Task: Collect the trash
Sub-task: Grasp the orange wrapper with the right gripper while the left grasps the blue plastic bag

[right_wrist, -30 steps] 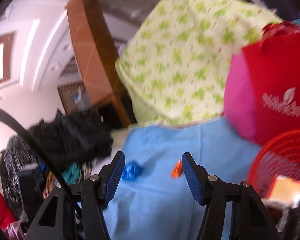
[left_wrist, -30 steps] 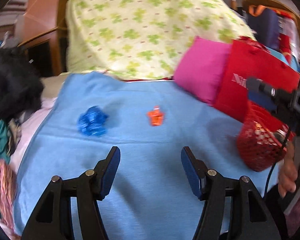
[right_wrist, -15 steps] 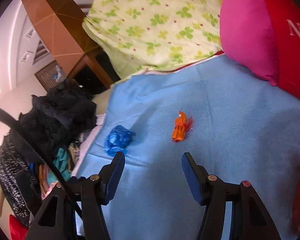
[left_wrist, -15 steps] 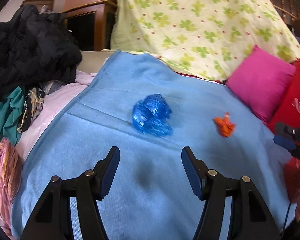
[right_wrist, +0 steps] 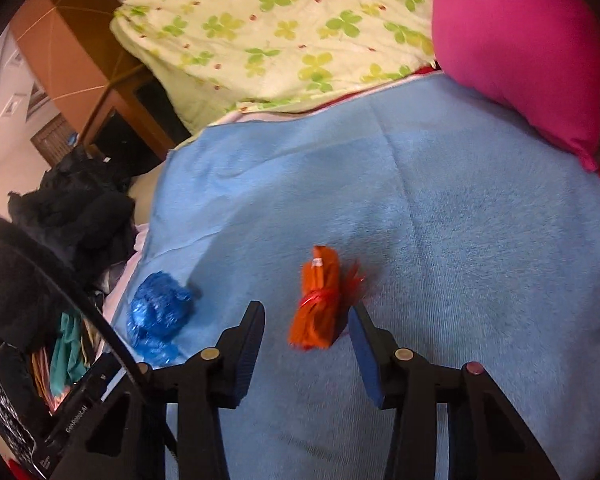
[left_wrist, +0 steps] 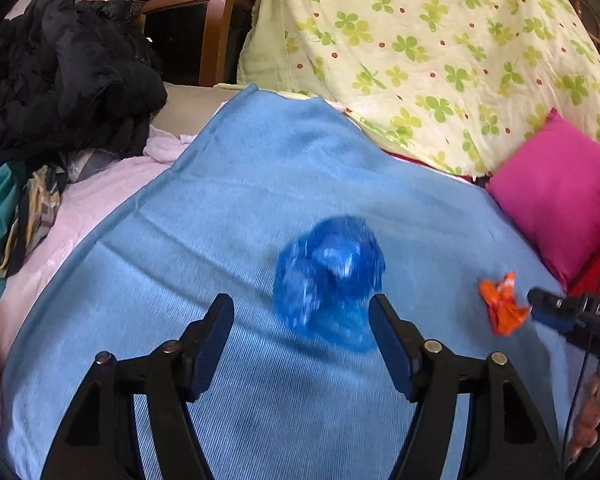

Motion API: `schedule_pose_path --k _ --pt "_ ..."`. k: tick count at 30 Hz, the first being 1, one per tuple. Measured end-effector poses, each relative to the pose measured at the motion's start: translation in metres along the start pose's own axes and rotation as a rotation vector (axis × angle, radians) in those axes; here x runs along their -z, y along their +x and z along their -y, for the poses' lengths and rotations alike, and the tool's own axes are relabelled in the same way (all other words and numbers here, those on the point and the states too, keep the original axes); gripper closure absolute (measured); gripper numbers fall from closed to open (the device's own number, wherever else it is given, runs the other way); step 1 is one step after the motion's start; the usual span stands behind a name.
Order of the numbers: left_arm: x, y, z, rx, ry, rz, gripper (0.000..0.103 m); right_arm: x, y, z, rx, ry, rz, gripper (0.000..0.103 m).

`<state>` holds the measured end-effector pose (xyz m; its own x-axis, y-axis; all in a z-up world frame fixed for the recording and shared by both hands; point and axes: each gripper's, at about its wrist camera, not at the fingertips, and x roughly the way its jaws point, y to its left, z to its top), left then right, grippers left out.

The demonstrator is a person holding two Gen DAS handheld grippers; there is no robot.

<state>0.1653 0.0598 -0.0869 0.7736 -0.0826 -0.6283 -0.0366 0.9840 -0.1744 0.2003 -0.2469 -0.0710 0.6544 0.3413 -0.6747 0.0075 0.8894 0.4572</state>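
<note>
The left gripper (left_wrist: 301,334) has just opened its jaws wider and now sits right by the blue bag (left_wrist: 329,280). The right gripper (right_wrist: 306,338) has just narrowed its jaws around the orange wrapper (right_wrist: 319,300), not pinching yet. Both lie on the blue blanket (right_wrist: 480,240), closer than before.

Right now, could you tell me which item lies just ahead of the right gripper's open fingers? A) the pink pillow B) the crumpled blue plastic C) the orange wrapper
C: in the right wrist view the orange wrapper lies just ahead of the right gripper, on the blue blanket.
</note>
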Motion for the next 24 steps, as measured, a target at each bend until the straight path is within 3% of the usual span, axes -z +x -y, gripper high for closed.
schedule_pose_path --k 9,18,21,24 --pt "-0.024 0.023 0.008 0.067 0.033 0.016 0.020 -0.017 0.028 0.010 0.005 0.042 -0.004 0.055" --pt "-0.024 0.061 -0.002 0.133 -0.053 -0.144 0.019 -0.011 0.052 0.001 0.047 -0.018 -0.044 0.056" --pt "-0.019 0.069 -0.002 0.151 -0.075 -0.193 0.019 -0.006 0.054 -0.006 0.053 -0.048 -0.058 0.065" --pt "-0.018 0.066 0.000 0.167 -0.075 -0.182 0.020 -0.003 0.054 -0.012 0.061 -0.070 -0.058 0.072"
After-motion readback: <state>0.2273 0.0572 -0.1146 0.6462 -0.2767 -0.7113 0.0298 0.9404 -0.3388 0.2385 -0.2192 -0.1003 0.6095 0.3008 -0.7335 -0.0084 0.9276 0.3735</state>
